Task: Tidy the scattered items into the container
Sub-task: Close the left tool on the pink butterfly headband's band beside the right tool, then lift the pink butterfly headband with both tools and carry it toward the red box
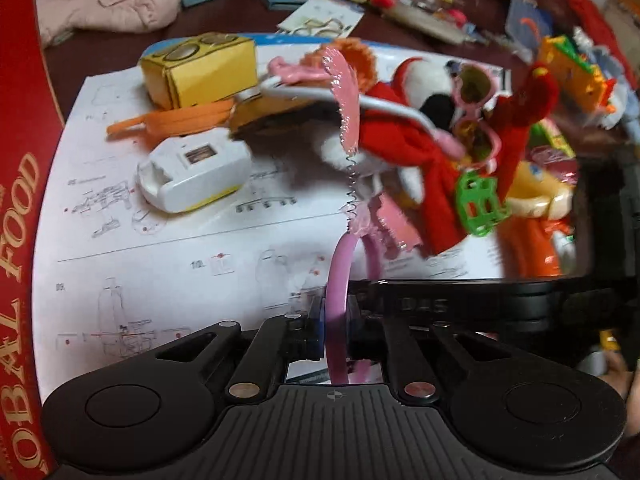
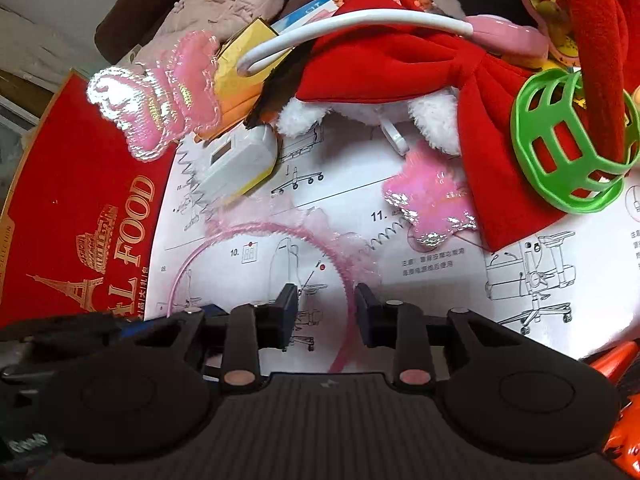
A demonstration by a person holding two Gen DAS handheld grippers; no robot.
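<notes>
The red box [image 2: 76,216] marked FOOD is lying along the left, and the white instruction sheet [image 1: 168,264] is spreading beside it, carrying everything else. At the sheet's far side a red-and-white plush toy [image 1: 404,120] is slumping, with the green lattice ball [image 2: 572,152] pressing against its red bow. Nearer the box, a white device [image 1: 192,176] is sitting below a yellow carton [image 1: 204,68]. The pink headband [image 2: 264,236] is arching over the sheet's near edge, sequin ears bobbing on springs. The left gripper [image 1: 334,328] is pinching the band, jaws pressed tight. The right gripper [image 2: 326,312] is straddling the band's other end, jaws spread, not squeezing.
</notes>
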